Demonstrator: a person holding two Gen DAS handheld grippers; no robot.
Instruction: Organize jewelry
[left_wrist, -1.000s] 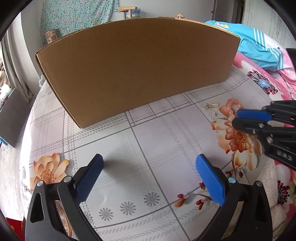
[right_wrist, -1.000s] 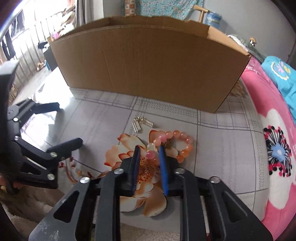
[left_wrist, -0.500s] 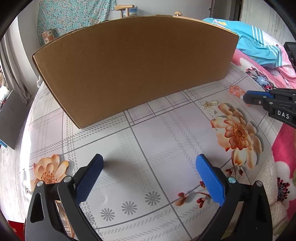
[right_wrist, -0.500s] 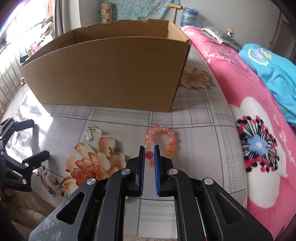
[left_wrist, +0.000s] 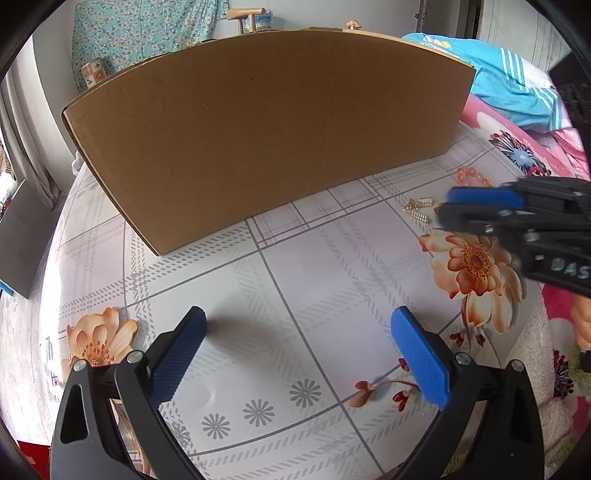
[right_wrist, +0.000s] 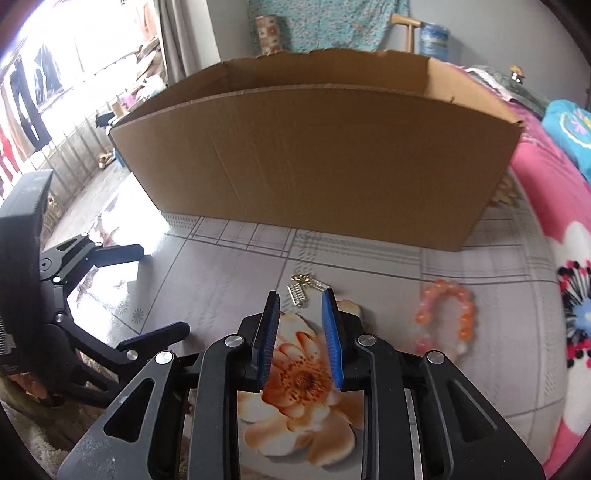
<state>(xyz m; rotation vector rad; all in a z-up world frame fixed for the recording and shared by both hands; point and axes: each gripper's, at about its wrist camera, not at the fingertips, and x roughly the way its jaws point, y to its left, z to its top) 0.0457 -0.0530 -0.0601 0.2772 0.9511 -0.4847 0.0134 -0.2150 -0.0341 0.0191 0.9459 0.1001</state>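
Two black plastic grippers are being shown. The left gripper is being seen with blue textured pads, triangular cut-outs and silver screws. The right gripper is being seen with blue ribbed pads, silver screws and white lettering reading "DAS" on its side.

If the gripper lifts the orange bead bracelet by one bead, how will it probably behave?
The bead bracelet lies in an uneven loop on the tablecloth, so it is probably strung and would sag. Its beads look round and glossy, so the right gripper pads may slip. It seems light.
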